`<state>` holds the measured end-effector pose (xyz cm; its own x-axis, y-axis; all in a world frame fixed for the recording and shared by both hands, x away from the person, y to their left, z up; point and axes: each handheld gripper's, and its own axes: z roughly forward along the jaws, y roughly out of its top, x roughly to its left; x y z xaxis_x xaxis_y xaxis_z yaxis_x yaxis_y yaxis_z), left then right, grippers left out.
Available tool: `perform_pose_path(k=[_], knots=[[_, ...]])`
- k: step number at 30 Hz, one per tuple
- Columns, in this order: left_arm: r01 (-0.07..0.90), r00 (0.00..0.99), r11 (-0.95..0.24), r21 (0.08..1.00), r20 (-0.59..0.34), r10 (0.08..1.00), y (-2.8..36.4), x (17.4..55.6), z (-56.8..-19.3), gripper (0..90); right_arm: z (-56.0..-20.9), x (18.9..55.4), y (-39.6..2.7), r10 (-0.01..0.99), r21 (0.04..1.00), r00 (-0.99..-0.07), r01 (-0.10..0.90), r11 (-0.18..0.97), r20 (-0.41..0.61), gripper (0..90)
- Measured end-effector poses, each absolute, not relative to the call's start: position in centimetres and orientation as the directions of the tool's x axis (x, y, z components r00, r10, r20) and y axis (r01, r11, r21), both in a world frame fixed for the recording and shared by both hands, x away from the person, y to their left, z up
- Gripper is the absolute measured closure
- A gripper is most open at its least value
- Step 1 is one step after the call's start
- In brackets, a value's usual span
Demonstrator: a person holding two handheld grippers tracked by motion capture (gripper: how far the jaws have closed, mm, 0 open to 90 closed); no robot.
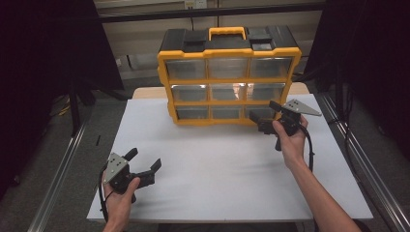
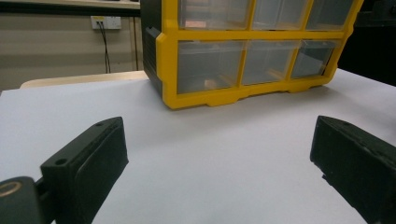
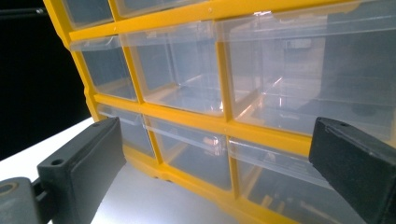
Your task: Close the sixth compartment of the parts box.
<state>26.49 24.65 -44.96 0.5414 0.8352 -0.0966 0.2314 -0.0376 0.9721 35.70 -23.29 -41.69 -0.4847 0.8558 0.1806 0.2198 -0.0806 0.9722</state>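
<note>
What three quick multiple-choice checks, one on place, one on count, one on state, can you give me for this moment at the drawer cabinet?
1. Where is the right gripper?
A. at the bottom right drawer of the yellow and black plastic drawer cabinet
B. over the cabinet's handle
C. off the white table top

2. How many clear drawers does the cabinet front show?
A. four
B. six
C. nine

3. How does the left gripper stand?
A. shut on a drawer
B. open, holding nothing
C. shut on a cable

Answers: 1 A, the high view puts its jaws at the lowest row's right end. 2 C, three rows of three. 3 B, the left gripper view shows its jaws wide apart over bare table.
</note>
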Motion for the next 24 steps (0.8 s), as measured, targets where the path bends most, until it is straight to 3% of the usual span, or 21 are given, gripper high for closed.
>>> perform_pose_path(k=[24], knots=[[0.238,0.536,-0.042,0.970,-0.095,0.839,24.9,26.3,-45.0,3.4,-42.8,31.0,-25.3,0.895,0.978,-0.433,0.206,-0.019,0.109,1.0]])
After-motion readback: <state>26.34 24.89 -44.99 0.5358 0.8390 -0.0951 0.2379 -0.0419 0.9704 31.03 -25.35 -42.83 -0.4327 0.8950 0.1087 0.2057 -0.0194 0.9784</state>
